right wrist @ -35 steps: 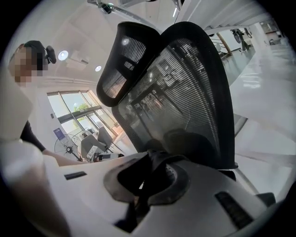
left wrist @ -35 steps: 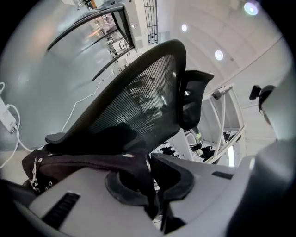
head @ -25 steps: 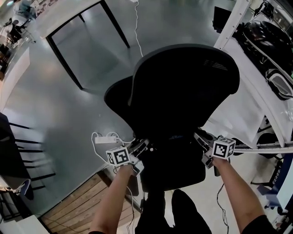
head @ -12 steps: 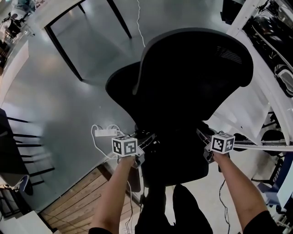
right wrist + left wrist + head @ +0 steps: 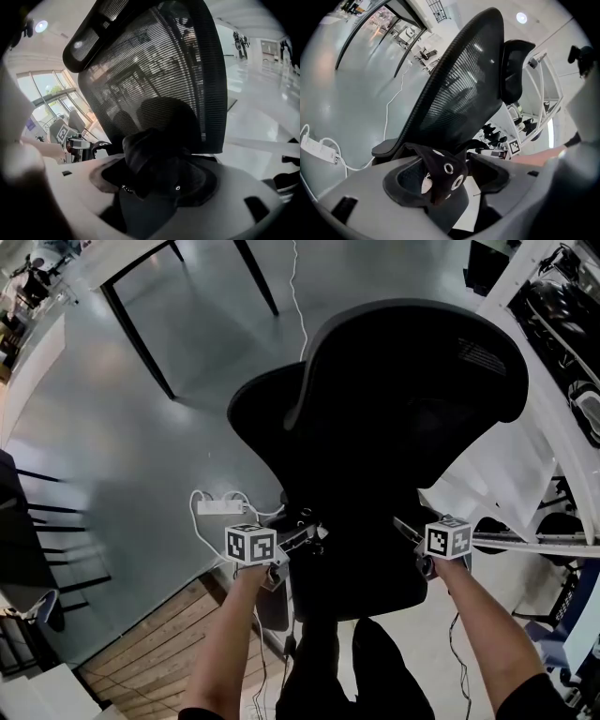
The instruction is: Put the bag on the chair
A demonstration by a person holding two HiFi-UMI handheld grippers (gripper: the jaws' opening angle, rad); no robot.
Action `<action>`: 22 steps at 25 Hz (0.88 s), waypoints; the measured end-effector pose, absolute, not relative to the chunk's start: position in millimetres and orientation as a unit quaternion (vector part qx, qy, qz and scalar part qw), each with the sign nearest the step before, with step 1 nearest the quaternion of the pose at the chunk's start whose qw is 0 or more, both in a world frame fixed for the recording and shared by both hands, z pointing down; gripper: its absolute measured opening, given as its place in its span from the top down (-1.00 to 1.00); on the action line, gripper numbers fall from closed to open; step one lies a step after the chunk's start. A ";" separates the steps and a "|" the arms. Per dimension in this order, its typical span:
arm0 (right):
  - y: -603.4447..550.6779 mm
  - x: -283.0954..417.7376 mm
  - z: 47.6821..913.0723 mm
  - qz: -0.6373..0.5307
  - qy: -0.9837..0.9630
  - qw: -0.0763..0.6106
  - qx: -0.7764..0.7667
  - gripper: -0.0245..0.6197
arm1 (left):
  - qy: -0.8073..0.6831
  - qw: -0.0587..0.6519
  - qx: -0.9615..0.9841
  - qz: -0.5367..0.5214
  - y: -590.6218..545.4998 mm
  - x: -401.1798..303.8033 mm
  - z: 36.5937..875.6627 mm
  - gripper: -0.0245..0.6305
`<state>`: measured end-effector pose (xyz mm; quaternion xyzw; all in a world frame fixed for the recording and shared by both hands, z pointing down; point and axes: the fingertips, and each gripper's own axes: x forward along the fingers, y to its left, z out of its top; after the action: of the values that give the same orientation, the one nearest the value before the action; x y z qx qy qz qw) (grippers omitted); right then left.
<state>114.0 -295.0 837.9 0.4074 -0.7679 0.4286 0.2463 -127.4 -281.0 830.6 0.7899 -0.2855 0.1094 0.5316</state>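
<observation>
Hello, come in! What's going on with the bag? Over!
Jaws opening on left gripper and right gripper. Black bag between both, in front of the chair backrest. Nothing blocking.

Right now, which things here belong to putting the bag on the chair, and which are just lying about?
Job:
- bag
- chair
- left gripper and right gripper, both with jaws opening, bag fabric between them

Lying about:
- power strip
- black table frame
</observation>
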 end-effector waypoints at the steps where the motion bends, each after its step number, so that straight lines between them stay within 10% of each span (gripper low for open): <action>1: -293.2 116.1 838.1 0.431 -0.765 0.248 0.408 -0.03 | -0.285 0.531 0.790 0.113 -277.9 -127.5 830.9 0.07; 22: -221.0 153.3 785.5 0.423 -0.787 0.243 0.377 -0.16 | -0.380 0.502 0.773 0.080 -220.0 -143.5 768.0 0.00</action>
<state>153.3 -221.0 785.5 0.3768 -0.7873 0.4230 0.2434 -143.5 -220.0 768.0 0.7731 -0.3797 0.0800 0.5017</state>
